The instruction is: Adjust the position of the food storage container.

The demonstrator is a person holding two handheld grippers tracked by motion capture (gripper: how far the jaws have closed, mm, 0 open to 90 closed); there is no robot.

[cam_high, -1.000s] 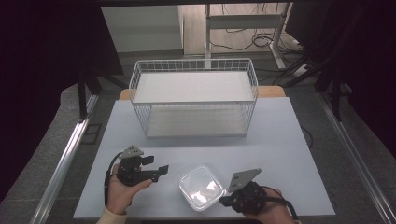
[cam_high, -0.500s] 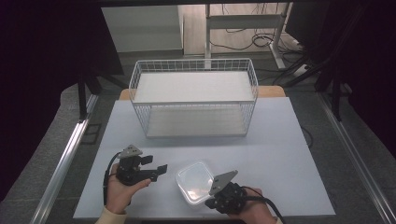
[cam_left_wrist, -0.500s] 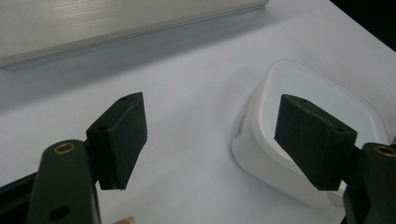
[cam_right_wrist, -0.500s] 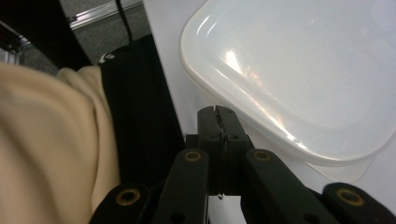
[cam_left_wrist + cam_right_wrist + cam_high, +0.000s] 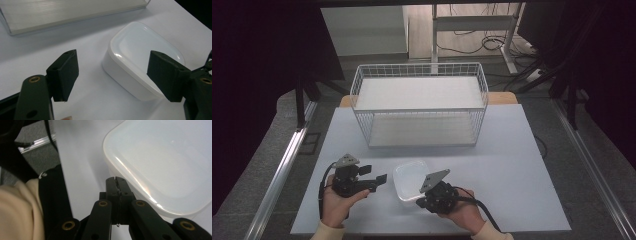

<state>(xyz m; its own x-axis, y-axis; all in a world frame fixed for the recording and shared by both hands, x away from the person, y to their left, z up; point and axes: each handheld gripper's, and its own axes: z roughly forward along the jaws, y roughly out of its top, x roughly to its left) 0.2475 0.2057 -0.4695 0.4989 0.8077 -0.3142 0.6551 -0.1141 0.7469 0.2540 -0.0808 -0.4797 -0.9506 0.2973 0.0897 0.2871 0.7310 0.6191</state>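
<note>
A white translucent plastic container point(image 5: 410, 179) with rounded corners lies on the white table point(image 5: 512, 150), near its front edge. My left gripper point(image 5: 374, 175) is just left of it, open wide. In the left gripper view the container point(image 5: 140, 55) lies beyond the spread jaws of the left gripper point(image 5: 112, 53), partly behind the right pad point(image 5: 163, 72). My right gripper point(image 5: 424, 197) is at the container's front right corner. In the right gripper view its jaws are pressed together, and the right gripper point(image 5: 116, 180) rests against the container's point(image 5: 162, 162) near wall, holding nothing.
A white wire basket point(image 5: 419, 105) with a pale floor stands at the back middle of the table. Dark floor and metal rails point(image 5: 282, 165) flank the table. In the right gripper view the other hand's sleeve point(image 5: 17, 207) and black gripper body point(image 5: 53, 195) show at left.
My right gripper has swung left to the container's corner, and the container has slid left and slightly away from me. The left gripper has hardly moved.
</note>
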